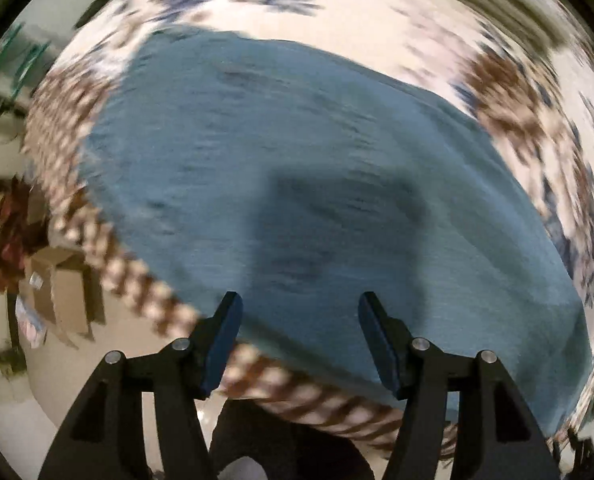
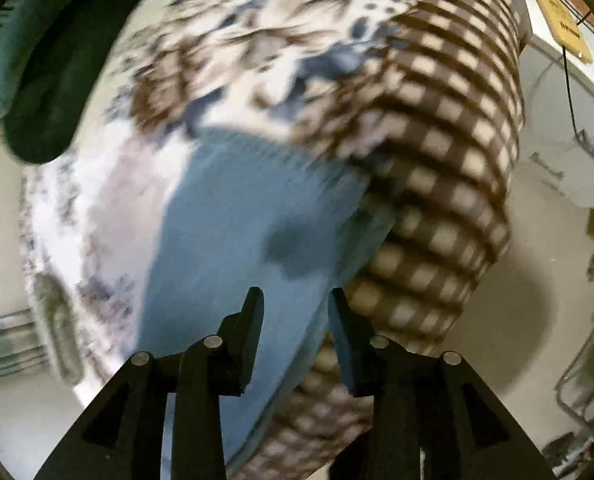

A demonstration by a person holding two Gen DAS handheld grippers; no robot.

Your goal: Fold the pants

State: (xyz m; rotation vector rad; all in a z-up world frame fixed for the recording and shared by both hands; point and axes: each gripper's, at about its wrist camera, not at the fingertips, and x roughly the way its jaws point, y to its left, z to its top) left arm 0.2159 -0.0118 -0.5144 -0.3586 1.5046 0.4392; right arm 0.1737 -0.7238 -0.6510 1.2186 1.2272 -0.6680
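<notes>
Covering most of both blurred fisheye views, a bedspread [image 1: 509,92] printed with brown and blue flowers and edged in brown-and-cream checks drapes a bed, and on it lie the blue pants [image 1: 297,160], spread flat as one broad panel near the checked edge. In the left wrist view the pants fill the middle of the frame, smooth apart from faint ripples, with one straight edge running along the check border close to the fingers. Looking nearly straight down, the left gripper [image 1: 299,316] hovers above that near edge with its jaws wide apart and nothing between them. The right gripper [image 2: 297,312] hangs over a narrower end of the pants [image 2: 237,240], beside the checked border; its jaws stand partly apart, empty, with cloth showing through the gap but not pinched. A dark shadow of each tool falls on the fabric below it.

The pants appear already partly folded (no separate legs can be made out), so the likely step is taking hold for another fold. To do it well, both grippers should probably settle first, as the blur suggests movement. Each should then pinch every layer at the same edge, lift evenly, and carry the cloth over squarely so the edges meet without dragging the bedspread.
</notes>
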